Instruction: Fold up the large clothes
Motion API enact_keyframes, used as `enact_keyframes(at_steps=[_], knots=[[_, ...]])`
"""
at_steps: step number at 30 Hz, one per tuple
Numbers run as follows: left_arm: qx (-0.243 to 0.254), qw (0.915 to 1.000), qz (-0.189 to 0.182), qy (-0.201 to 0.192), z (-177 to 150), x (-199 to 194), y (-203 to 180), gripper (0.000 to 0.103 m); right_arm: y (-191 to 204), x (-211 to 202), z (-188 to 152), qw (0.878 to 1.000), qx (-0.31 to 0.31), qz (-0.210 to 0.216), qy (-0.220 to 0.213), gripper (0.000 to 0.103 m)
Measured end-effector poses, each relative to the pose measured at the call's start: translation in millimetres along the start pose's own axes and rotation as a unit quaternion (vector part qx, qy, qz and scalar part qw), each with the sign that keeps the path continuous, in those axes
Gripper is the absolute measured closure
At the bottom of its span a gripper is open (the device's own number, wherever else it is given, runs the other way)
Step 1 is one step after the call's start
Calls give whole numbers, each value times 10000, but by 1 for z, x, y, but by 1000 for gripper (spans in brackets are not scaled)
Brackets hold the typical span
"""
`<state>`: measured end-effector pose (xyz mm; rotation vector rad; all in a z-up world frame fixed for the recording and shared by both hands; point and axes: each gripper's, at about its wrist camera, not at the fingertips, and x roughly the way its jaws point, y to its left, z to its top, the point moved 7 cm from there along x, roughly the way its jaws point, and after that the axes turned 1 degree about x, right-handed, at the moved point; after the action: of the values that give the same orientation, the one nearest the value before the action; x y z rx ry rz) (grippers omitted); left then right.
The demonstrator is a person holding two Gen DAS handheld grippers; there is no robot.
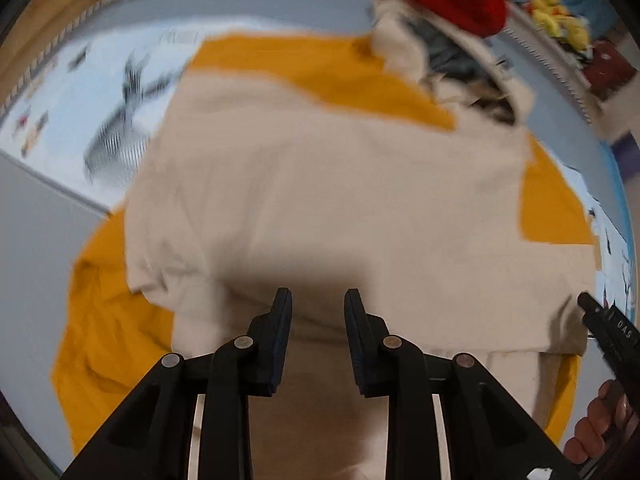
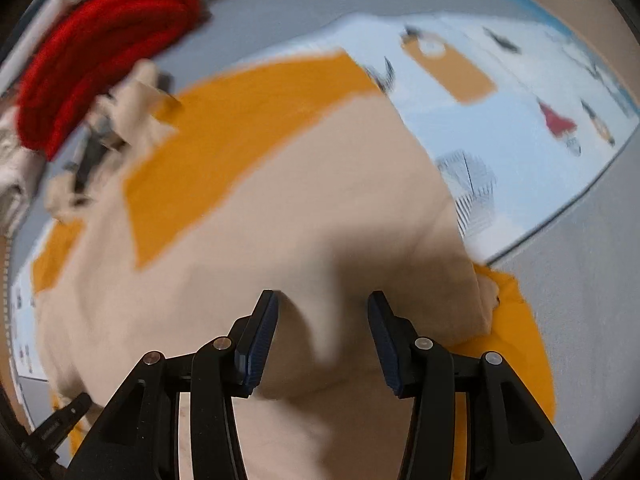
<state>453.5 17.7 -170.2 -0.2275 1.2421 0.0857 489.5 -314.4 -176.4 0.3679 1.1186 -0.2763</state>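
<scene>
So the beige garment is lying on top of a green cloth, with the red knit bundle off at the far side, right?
Not quite: the cloth under the beige garment is mustard yellow, not green, as both wrist views show. The red knit bundle does sit at the far side.

both wrist views steeply down, near beige garment (image 1: 320, 184)
</scene>
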Motion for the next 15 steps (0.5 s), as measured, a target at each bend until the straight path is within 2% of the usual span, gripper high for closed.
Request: enact_keyframes(at_steps=[4, 9, 11, 13, 15], knots=[[175, 9988, 146, -422, 4, -21, -6, 79, 24, -36, 10, 9966, -430, 152, -689, 55], [115, 9978, 127, -644, 6, -33, -6, 79, 49, -88, 15, 9823, -1014, 332, -1537, 55], [193, 9963, 171, -826, 6, -43, -11, 78, 52, -100, 13, 9781, -1133, 380, -1707, 55], [266, 9951, 159, -942, 4, -50, -14, 75, 53, -110, 10, 9764, -1158, 423, -1775, 55], [345, 9938, 165, -1046, 0, -57, -18, 61, 50, -117, 5, 9768, -1120, 471, -1762, 55]])
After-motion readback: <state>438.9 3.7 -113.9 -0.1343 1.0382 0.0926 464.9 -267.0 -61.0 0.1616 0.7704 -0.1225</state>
